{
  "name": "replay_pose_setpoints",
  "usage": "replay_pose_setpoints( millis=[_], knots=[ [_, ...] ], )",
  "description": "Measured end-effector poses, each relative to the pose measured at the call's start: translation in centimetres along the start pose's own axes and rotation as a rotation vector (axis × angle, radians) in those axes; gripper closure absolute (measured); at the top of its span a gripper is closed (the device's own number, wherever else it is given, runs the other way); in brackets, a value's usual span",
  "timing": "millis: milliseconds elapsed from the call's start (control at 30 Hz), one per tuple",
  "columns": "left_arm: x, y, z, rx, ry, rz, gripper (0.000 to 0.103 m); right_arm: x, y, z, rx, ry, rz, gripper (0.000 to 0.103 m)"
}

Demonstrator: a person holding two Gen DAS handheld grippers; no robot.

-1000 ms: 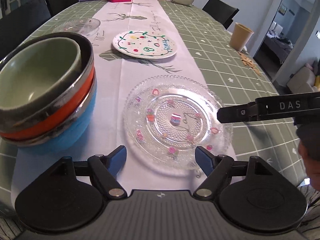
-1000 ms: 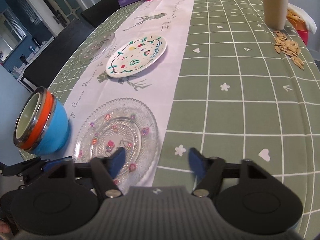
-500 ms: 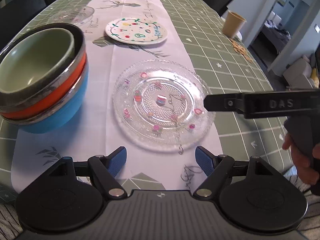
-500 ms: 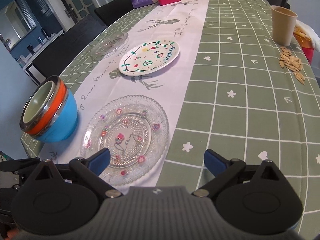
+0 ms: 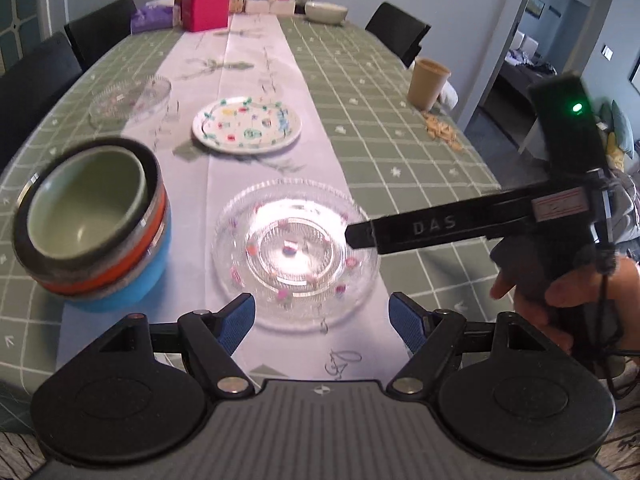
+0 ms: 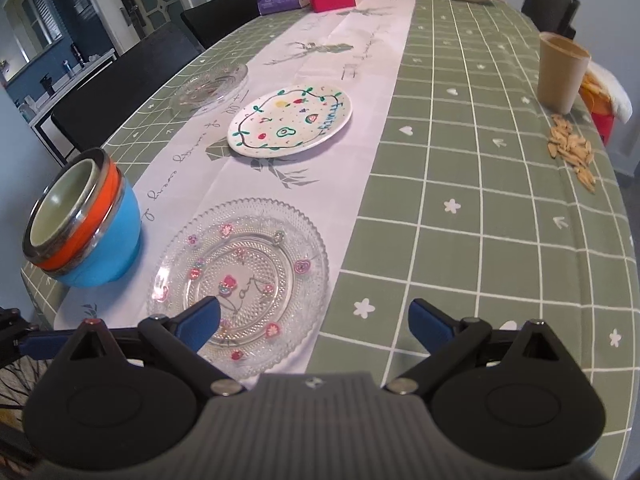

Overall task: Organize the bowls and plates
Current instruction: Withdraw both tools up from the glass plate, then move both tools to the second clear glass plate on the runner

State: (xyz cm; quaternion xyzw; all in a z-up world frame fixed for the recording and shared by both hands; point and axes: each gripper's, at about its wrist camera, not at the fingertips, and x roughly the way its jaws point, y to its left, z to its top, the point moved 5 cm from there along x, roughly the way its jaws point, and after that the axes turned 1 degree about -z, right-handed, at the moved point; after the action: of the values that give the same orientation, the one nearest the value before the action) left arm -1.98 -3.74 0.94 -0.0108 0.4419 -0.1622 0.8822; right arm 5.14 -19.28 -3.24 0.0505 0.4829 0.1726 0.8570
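The clear glass plate [image 6: 240, 284] with small pink flower decals lies flat on the white runner [image 6: 320, 80] at the near end of the tabletop [image 6: 480, 200], just beside the stack of nested bowls [image 6: 82, 224]: a pale green one inside an orange one inside a blue one. Farther along the runner sits the white painted plate [image 6: 290, 122], and beyond it to the left a second glass dish [image 6: 210, 86].

The right hand-held gripper [image 6: 314, 318] hangs low over the glass plate's near right rim, its blue fingers spread wide with nothing between them. The left hand-held gripper [image 5: 322, 318] faces the plate's near edge, likewise spread and empty.

The step in hand looks like picking up the glass plate, probably to stack it with the other plates. A flat plate gives little to pinch, so one finger should slide under the scalloped rim and the other press on top, closing across the rim, not across the whole plate. Glass is slick and hard; close firmly but gently and lift level so it does not swing. Keep clear of the bowl stack, which sits near enough to be knocked. The beige cup [image 6: 562, 74] and the scattered seeds [image 6: 572, 152] are well apart and pose no concern
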Motion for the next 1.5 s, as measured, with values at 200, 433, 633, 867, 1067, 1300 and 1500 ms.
replay_pose_setpoints(
  millis=[200, 433, 633, 867, 1067, 1300, 1500],
  knots=[
    [-1.9, 1.1, 1.5, 0.008, -0.055, 0.064, 0.013, -0.5, 0.5, 1.3, 0.025, -0.032, -0.026, 0.005],
    [-4.8, 3.9, 4.2, 0.005, -0.127, 0.108, 0.013, -2.0, 3.5, 3.1, -0.082, -0.074, -0.179, 0.005],
    [-7.8, 7.4, 7.5, -0.031, -0.211, 0.118, 0.013, -2.5, 5.7, 5.8, -0.072, -0.061, -0.171, 0.005],
    [-8.7, 14.9, 12.4, -0.122, -0.337, 0.293, 0.013, -3.0, 8.3, 11.3, -0.103, -0.094, -0.159, 0.003],
    [-6.2, 21.6, 15.7, -0.201, -0.349, 0.326, 0.012, -1.8, 9.6, 15.5, -0.091, -0.130, -0.094, 0.003],
    [-1.2, 26.6, 18.4, -0.159, -0.270, 0.310, 0.013, 1.6, 10.9, 19.6, -0.043, -0.178, -0.018, 0.004],
    [2.3, 27.7, 21.2, -0.143, -0.322, 0.166, 0.013, 8.3, 10.3, 21.2, 0.156, -0.044, 0.068, 0.025]
  ],
)
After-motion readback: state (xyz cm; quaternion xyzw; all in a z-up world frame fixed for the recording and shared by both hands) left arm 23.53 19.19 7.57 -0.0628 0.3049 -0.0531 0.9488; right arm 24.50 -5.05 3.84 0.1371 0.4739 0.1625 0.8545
